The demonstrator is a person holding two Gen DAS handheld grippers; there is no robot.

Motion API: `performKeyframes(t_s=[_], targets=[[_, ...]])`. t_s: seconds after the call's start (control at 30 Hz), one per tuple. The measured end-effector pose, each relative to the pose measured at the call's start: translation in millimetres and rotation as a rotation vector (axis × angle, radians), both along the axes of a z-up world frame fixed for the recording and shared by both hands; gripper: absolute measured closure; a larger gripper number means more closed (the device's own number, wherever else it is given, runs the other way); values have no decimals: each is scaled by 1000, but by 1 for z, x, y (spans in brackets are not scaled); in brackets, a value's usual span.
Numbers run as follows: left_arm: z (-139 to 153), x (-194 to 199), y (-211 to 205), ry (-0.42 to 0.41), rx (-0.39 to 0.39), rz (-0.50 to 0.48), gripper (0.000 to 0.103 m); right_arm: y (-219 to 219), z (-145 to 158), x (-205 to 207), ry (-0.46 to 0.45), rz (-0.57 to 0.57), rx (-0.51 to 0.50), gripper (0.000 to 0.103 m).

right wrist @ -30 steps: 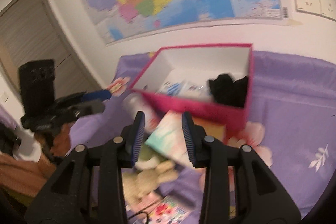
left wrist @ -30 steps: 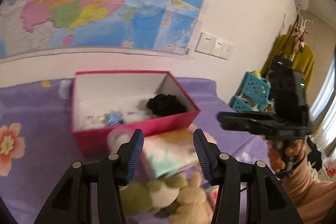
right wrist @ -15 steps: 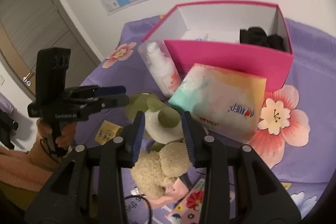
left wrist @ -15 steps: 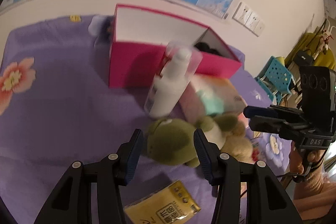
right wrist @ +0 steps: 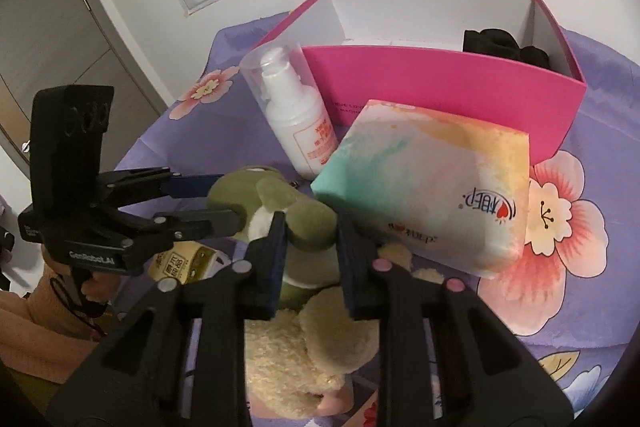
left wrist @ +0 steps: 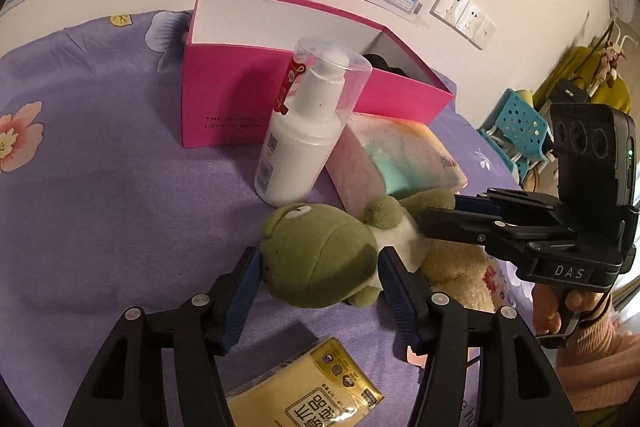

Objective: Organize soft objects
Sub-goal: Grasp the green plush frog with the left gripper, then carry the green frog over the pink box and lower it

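A green frog plush (left wrist: 320, 251) lies on the purple bedsheet, with a beige plush (right wrist: 312, 343) beside it. My left gripper (left wrist: 318, 281) is open, its fingers either side of the frog's head. My right gripper (right wrist: 310, 243) is open around the frog's green limb (right wrist: 308, 223). A pink box (left wrist: 224, 99) stands behind, holding a black soft item (right wrist: 504, 47). A pastel tissue pack (right wrist: 432, 187) leans by the box. The right gripper also shows in the left wrist view (left wrist: 444, 211).
A white pump bottle (left wrist: 304, 131) with a clear cap stands in front of the box. A yellow packet (left wrist: 312, 395) lies near the left gripper. A wall map and sockets (left wrist: 460, 15) are behind. A blue basket (left wrist: 516, 123) sits at the right.
Both grippers have dropped down and moved in toward the frog plush, which now sits between the fingers of each. The box and bottle look closer.
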State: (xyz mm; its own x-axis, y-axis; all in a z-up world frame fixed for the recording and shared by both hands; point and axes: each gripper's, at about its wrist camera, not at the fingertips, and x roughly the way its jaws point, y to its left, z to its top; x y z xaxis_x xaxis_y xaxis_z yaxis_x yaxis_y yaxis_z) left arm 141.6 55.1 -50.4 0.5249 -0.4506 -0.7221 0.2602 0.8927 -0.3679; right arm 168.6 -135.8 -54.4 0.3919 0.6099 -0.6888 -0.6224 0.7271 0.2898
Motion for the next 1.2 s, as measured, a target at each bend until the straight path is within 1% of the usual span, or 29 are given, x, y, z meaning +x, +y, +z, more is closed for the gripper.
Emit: performKeyframes(t_s=[0.2, 0.33, 0.53, 0.7, 0.8, 0.9, 0.97, 1.13, 1.2], targets=[[2, -8, 4, 3, -33, 18, 44, -4, 6, -4, -21, 7, 33, 78], [16, -18, 7, -34, -53, 28, 44, -4, 16, -11, -38, 19, 59, 78], [54, -35, 6, -139, -67, 22, 44, -14, 43, -21, -76, 38, 125, 78], [98, -41, 6, -265, -58, 31, 44, -15, 78, -30, -161, 56, 153, 78], [123, -31, 7, -330, -40, 41, 44, -14, 102, -28, -219, 63, 166, 78], [136, -20, 7, -368, -20, 53, 44, -13, 123, -16, -263, 59, 191, 78], [143, -6, 7, -392, -8, 59, 44, -14, 133, -4, -273, 51, 210, 78], [148, 34, 13, -392, 14, 98, 44, -7, 146, 40, -273, 17, 222, 78], [145, 52, 17, -368, 6, 106, 44, -4, 146, 56, -256, 11, 221, 78]])
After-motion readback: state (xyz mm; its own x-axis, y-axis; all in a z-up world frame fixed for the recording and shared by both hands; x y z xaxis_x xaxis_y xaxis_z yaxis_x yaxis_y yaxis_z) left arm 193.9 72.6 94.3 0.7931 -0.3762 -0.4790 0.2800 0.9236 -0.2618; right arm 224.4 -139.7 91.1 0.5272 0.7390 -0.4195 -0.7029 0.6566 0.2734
